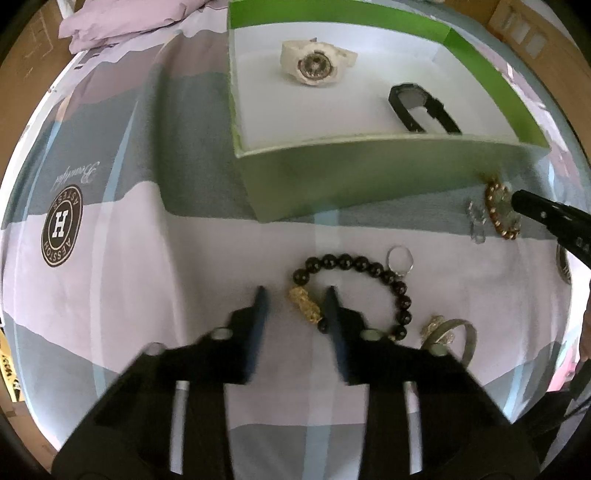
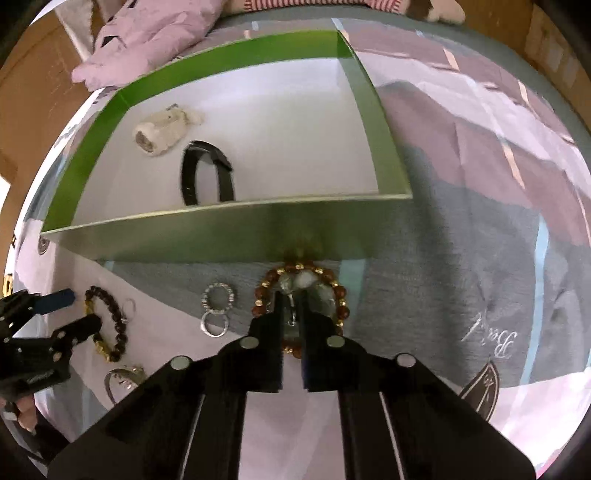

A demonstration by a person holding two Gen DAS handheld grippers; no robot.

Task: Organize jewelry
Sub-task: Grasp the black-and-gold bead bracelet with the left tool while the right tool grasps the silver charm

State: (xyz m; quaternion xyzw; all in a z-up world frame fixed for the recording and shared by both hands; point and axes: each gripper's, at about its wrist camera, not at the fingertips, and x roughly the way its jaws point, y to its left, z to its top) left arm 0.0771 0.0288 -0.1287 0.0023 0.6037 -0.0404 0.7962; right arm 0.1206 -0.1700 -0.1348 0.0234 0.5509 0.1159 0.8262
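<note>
A green box [image 1: 369, 173] [image 2: 229, 236] with a white floor holds a white watch [image 1: 314, 62] [image 2: 162, 133] and a black watch [image 1: 421, 107] [image 2: 207, 173]. My left gripper [image 1: 295, 291] is open, its jaws either side of the gold charm of a black bead bracelet [image 1: 354, 262] [image 2: 110, 317] on the bedspread. My right gripper [image 2: 291, 306] is nearly closed on a clear glassy piece [image 2: 291, 325] lying inside a brown and gold bead bracelet [image 2: 299, 269] [image 1: 498, 214] just in front of the box. It also shows in the left wrist view [image 1: 517, 201].
On the bedspread lie a silver ring [image 1: 400, 258], a silver bangle [image 1: 454, 332] [image 2: 122, 376] and linked clear rings [image 1: 476, 221] [image 2: 218, 306]. A folded pink quilt [image 1: 122, 22] [image 2: 147, 33] lies behind the box. Cardboard walls stand at the sides.
</note>
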